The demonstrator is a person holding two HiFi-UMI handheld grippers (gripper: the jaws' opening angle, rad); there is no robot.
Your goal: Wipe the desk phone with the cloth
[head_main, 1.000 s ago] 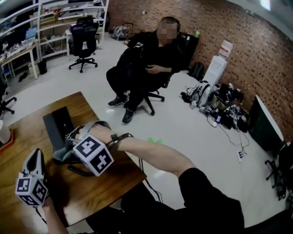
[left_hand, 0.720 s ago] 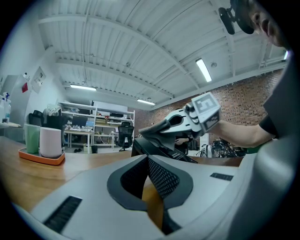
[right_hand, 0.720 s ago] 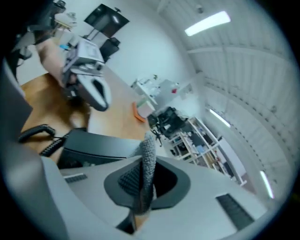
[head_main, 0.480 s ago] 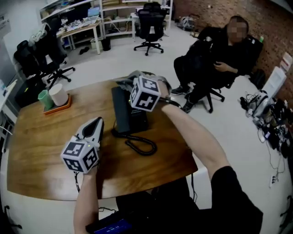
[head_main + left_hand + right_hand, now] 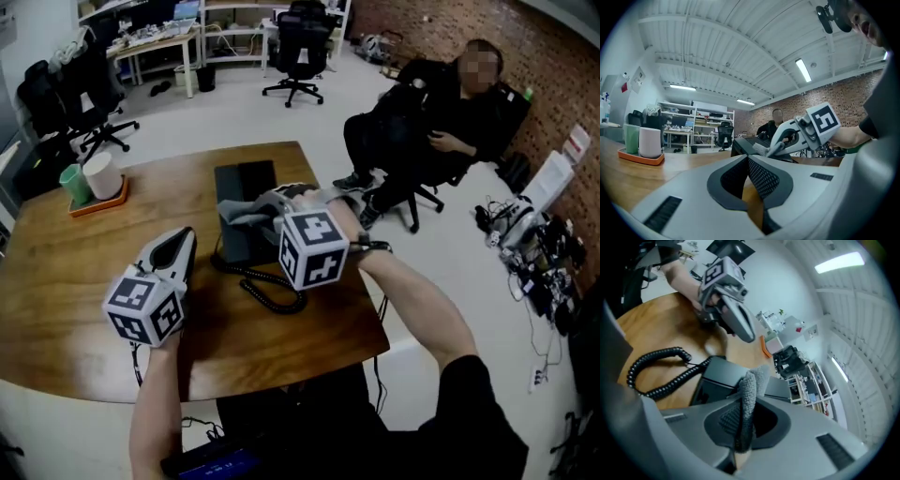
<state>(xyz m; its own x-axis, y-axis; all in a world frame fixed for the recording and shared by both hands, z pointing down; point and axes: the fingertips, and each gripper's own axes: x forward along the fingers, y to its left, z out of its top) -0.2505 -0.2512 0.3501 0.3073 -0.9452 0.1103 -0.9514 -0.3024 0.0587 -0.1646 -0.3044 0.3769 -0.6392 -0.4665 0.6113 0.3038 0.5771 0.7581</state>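
Note:
A black desk phone [image 5: 239,202] lies on the wooden table [image 5: 66,272], with its coiled cord [image 5: 267,291] looped toward me. My right gripper [image 5: 274,214] is shut on a grey cloth [image 5: 251,211] and holds it down on the phone's middle. In the right gripper view the cloth [image 5: 752,383] stands pinched between the jaws above the phone [image 5: 719,378]. My left gripper [image 5: 181,239] rests shut on the table left of the phone, holding nothing; its pads meet at the tips [image 5: 746,158]. The left gripper view shows the right gripper [image 5: 797,133] and the cloth [image 5: 761,149] on the phone.
An orange tray [image 5: 94,202] with a green and a white cup sits at the table's far left. A person sits on an office chair [image 5: 441,122] beyond the table's far right corner. Office chairs and desks stand at the back; cables and boxes line the brick wall.
My right gripper has drawn the cloth from the phone's far end back toward its middle. The left gripper stays on the table left of the phone. The head view has swung.

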